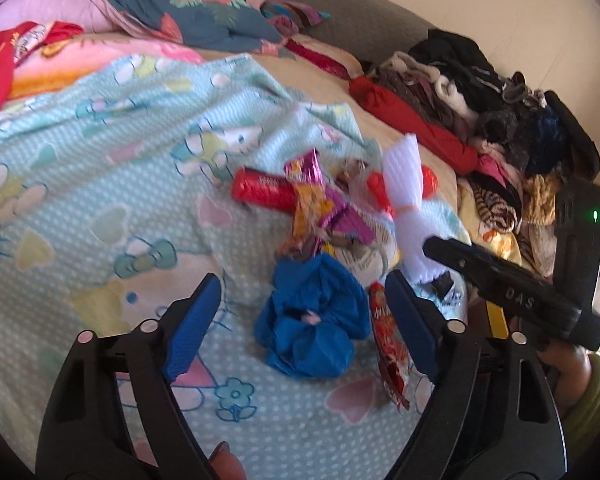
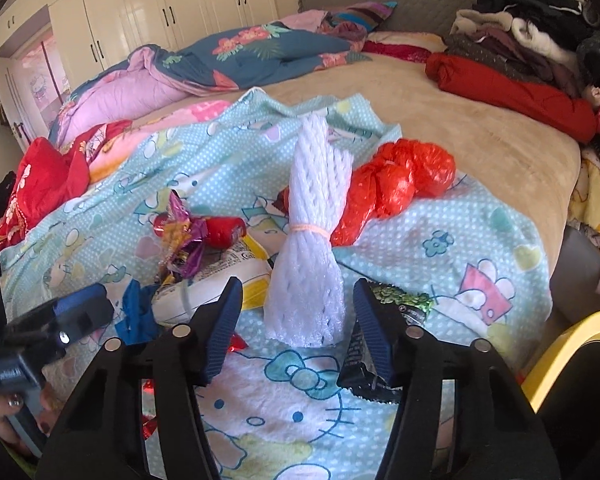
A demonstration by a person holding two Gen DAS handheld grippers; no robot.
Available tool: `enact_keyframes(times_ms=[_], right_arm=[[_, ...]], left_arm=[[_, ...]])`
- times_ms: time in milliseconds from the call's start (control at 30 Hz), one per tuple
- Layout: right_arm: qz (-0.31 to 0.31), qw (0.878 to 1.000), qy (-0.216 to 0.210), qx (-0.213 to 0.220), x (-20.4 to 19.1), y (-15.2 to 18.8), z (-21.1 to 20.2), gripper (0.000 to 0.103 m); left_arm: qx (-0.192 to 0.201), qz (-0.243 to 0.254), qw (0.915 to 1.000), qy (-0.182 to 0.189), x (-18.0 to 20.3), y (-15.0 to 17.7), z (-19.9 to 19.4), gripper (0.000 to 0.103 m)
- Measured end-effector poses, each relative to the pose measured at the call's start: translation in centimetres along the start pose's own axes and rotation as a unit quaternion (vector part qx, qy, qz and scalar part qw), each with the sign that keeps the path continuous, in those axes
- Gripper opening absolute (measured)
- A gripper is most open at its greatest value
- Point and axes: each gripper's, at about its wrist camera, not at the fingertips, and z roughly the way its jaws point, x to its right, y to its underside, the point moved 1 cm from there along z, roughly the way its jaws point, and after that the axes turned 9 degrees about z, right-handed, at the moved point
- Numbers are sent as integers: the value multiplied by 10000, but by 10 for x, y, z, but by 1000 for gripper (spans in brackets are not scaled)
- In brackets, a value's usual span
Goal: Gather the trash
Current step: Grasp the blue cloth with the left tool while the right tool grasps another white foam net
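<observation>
While both claws hang over the bed, the trash lies in a loose heap on the pale green cartoon-print blanket [image 2: 460, 248]. The left claw [image 1: 304, 312] is released, its blue pads spread wide with a crumpled blue wrapper [image 1: 312, 320] lying on the blanket between them and touched by neither; a red snack packet [image 1: 388, 344] lies just inside its right pad, long axis running toward the camera. The right claw [image 2: 298, 320] is also spread and grasps nothing; between its pads stands a white foam net bundle [image 2: 312, 248], tied at the waist with a pale band, its long axis running away from the camera, the flared end nearest the pads. A dark wrapper [image 2: 364, 368] lies under the right pad of that claw. Behind the bundle sits a crumpled red plastic bag [image 2: 400, 180], and to its left a red tube-shaped packet [image 2: 224, 232] lying crosswise, a purple and orange foil wrapper [image 2: 184, 240] and a white and yellow packet [image 2: 220, 284]. A yellow bin rim [image 2: 572, 344] shows at the right edge, and clothes [image 2: 532, 40] are piled along the far side of the bed
</observation>
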Motion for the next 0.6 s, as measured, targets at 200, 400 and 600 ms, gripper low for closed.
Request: enact_keyframes(times_ms=[200,400,600], right_arm=[[-54,9999,-38,-142,-3,2,8,28],[-143,9998,-108,-103,-8,3,4,17],[-159,9996,-219,7,-13,8,-9,16]], left_arm=[[-334,99,9993,106,7,11,14,61],[-551,231,9982,-5,12,15,20,35],[-565,244,9981,-38,11,11,17,20]])
